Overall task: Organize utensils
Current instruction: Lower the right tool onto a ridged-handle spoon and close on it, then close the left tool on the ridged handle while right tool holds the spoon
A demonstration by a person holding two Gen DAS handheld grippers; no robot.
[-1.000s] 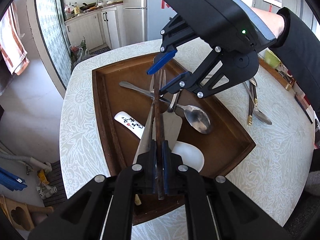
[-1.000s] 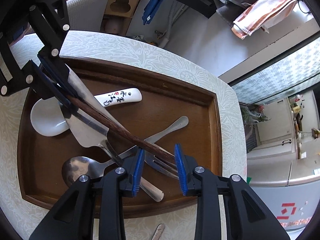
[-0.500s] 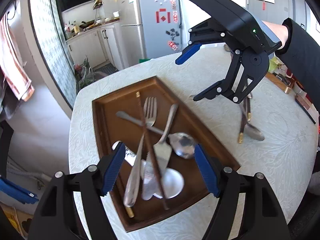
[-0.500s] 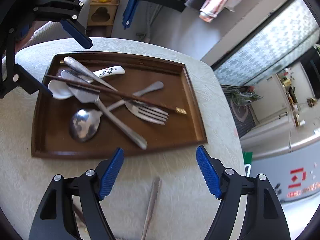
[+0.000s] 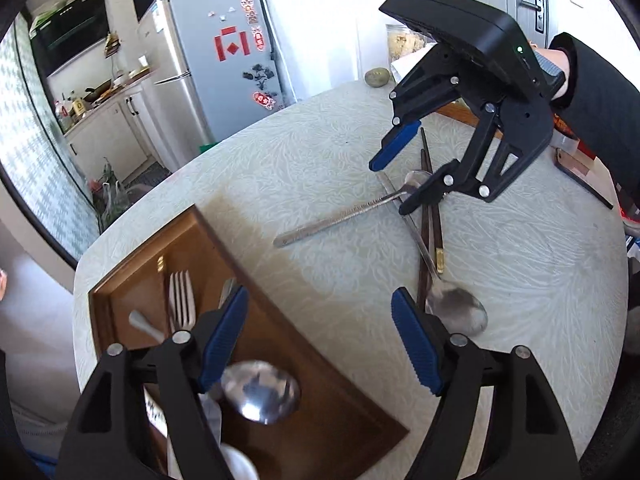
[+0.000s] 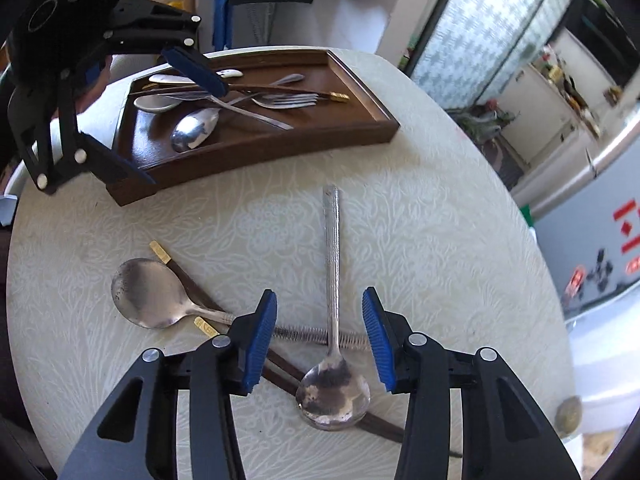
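**Both claws open, empty, over tabletop**

L→R in right wrist view: left claw point(image 6: 152, 116) hangs wide open over near-left corner of tray point(image 6: 256, 148), nothing btwn its pads. Tray holds a fork point(image 6: 286, 101), spoon point(image 6: 195, 130), white ceramic spoon point(image 6: 154, 103), chopsticks w/ gold tip point(image 6: 339, 97) & other pieces, piled crosswise. On tabletop point(image 6: 420, 200), near side of tray: big spoon point(image 6: 150, 294) bowl-up at left, lying over dark chopsticks point(image 6: 188, 280) w/ gold ends. Next, long-handled spoon point(image 6: 334, 394), handle pointing toward tray, crossing a textured metal handle point(image 6: 316, 335). Right claw point(image 6: 320, 340) open about halfway, empty, pads either side of that long handle, above it; can't tell if touching.

Left wrist view: left claw point(image 5: 320, 344) wide open, straddling tray edge point(image 5: 256, 272); right claw point(image 5: 404, 176) open over the loose pieces. Fridge point(image 5: 224, 64) behind.
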